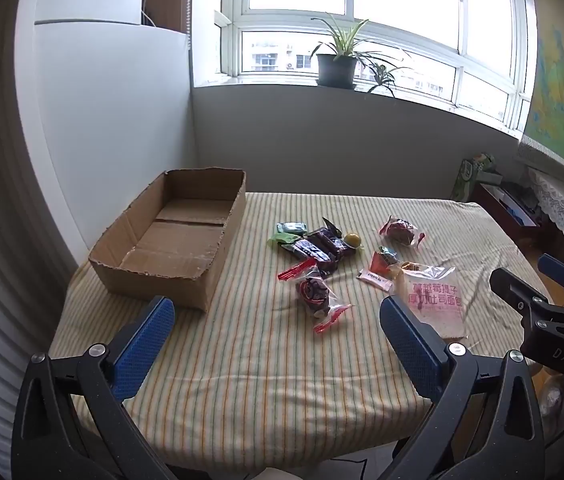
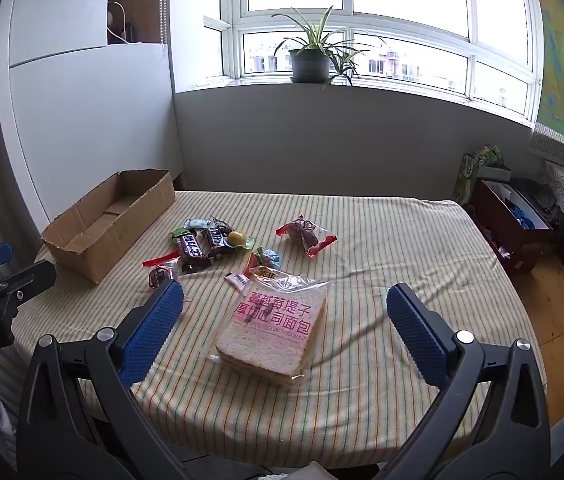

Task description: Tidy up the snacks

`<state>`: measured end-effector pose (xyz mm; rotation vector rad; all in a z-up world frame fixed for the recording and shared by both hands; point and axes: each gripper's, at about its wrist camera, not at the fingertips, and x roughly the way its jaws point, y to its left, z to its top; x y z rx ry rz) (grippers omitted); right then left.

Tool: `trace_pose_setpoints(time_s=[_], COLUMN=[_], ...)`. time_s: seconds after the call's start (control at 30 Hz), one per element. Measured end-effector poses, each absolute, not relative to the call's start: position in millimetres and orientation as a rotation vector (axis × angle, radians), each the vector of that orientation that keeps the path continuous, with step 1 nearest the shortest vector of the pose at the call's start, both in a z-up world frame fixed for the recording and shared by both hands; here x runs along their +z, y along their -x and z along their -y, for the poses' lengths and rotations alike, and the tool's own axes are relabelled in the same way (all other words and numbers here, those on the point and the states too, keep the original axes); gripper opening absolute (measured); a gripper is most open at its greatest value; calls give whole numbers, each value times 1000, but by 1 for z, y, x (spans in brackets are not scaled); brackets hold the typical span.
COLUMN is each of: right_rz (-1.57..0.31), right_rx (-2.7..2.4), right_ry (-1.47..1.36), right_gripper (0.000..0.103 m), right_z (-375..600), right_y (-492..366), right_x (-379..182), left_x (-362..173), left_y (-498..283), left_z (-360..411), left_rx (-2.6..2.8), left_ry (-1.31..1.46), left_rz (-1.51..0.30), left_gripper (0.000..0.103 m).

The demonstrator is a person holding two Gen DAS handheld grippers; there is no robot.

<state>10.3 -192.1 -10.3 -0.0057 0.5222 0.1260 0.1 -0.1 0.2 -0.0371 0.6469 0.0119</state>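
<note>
— Both grippers hang over the near edge of the table, jaws spread wide, nothing between them. See the left gripper (image 1: 277, 340)? Only striped tablecloth (image 1: 265, 380) lies between its blue pads.

— And the right gripper (image 2: 286, 328)?

— Spread just as wide, holding nothing. From its own view, the bagged sliced bread (image 2: 273, 332) lies flat on the cloth in the gap between its fingers, untouched.

— Where are the other snacks?

— From the left gripper's view, a clear twisted packet with red ends (image 1: 316, 294) lies nearest, around twelve o'clock. Past it, the dark chocolate bars (image 1: 324, 246) sit heaped with a green wrapper (image 1: 290, 230) and a small yellow ball (image 1: 352, 239). Another red-ended packet (image 1: 400, 230) lies apart at one o'clock, with a few small packets (image 1: 382, 266) between it and the bread.

— And the box?

— The cardboard box (image 1: 201, 276) is at eleven o'clock on the table's far left corner, open-topped, with no snacks inside. A potted plant (image 1: 338, 66) stands on the windowsill beyond.
</note>
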Motion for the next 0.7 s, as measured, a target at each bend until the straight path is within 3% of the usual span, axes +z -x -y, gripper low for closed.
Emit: trace_pose_setpoints(time_s=[0.7], right_rz=[-542], right_rx=[122], right_ry=[1], right_gripper=[103], right_z=[197], right_y=[-16], right_x=[-18], left_x=[-6], left_y=[-2], left_z=[4], left_rx=[13], left_ry=[23], left_rz=[-638], left_gripper=[102])
